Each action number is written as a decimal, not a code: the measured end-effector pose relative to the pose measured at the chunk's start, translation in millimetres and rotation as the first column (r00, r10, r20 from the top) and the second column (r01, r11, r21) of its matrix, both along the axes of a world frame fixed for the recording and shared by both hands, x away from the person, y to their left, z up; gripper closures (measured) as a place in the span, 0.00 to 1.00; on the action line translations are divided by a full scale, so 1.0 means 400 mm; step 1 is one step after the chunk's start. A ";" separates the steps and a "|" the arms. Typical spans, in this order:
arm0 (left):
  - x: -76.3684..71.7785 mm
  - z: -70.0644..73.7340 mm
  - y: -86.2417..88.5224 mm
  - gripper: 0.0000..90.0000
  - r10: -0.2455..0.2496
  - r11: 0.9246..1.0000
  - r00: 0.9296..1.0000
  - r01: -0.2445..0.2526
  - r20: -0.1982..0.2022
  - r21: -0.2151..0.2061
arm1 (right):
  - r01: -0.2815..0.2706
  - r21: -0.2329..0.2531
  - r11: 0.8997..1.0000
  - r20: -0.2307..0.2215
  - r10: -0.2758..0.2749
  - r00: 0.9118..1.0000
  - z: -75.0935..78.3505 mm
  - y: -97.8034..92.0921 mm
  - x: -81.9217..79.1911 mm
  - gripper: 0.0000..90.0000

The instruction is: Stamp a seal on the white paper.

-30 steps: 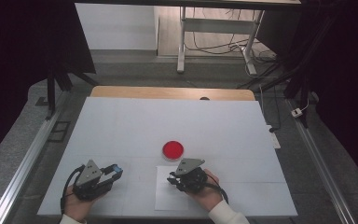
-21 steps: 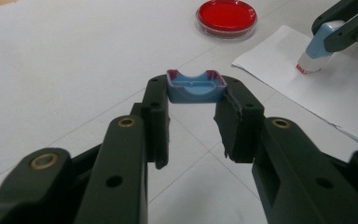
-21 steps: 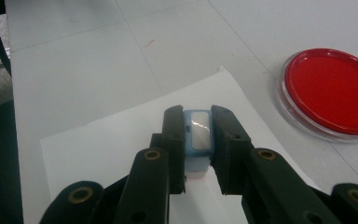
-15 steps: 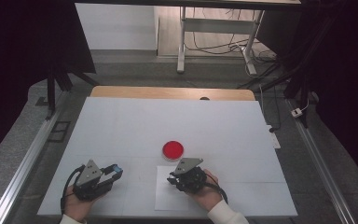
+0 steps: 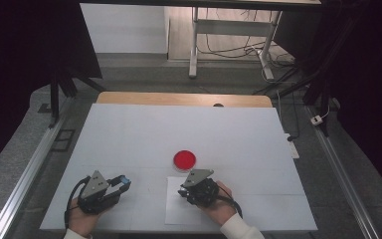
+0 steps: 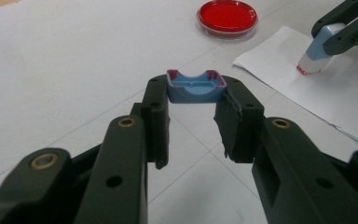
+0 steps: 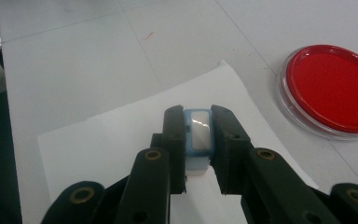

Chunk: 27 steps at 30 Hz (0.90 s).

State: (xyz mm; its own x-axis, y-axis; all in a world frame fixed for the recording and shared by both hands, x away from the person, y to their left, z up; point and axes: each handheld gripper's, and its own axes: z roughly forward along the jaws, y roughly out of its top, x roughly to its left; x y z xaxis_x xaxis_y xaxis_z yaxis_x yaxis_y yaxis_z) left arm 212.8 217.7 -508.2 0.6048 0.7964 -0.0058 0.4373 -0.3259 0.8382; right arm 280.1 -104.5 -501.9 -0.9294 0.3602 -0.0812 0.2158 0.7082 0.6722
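Your right gripper clamps one light-blue stamp, held over the single paper sheet. Its red-edged base shows in the left gripper view, touching the sheet. Your left gripper pinches one blue cap just above the table. One red dish sits just beyond the sheet, nothing between. The high view hides the stamp under your right gripper's grey plate.

A white table with a wooden far edge is set on grey floor. At twelve o'clock, a metal-legged desk is seen; darkness lies at three and nine.
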 end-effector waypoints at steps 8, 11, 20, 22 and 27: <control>-0.001 0.001 0.002 0.72 0.002 1.000 1.000 -0.002 0.004 -0.002 | 0.004 0.020 1.000 -0.017 -0.004 1.000 -0.003 -0.005 0.004 0.85; -0.001 0.002 0.003 0.72 0.004 1.000 1.000 -0.004 0.004 -0.002 | -0.001 0.025 1.000 -0.016 0.001 1.000 -0.004 -0.007 0.005 0.85; -0.001 0.001 0.005 0.72 0.007 1.000 1.000 -0.007 0.004 -0.001 | -0.005 0.026 1.000 -0.017 0.006 1.000 -0.003 -0.008 0.006 0.85; -0.001 0.001 0.004 0.72 0.007 1.000 1.000 -0.007 0.004 0.000 | -0.011 0.028 1.000 -0.017 0.012 1.000 -0.003 -0.008 0.007 0.85; 0.000 0.000 0.002 0.72 0.004 1.000 1.000 -0.004 0.001 0.002 | -0.026 0.023 0.999 0.003 0.026 1.000 -0.002 -0.007 0.005 0.84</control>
State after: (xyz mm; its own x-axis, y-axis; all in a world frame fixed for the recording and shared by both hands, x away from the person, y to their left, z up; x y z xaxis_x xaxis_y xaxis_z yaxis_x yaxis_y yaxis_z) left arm 212.8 218.3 -508.3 0.6015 0.7989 -0.0037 0.4379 -0.3258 0.8379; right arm 282.1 -107.4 -502.6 -0.9381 0.3380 -0.0754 0.1959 0.6975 0.6892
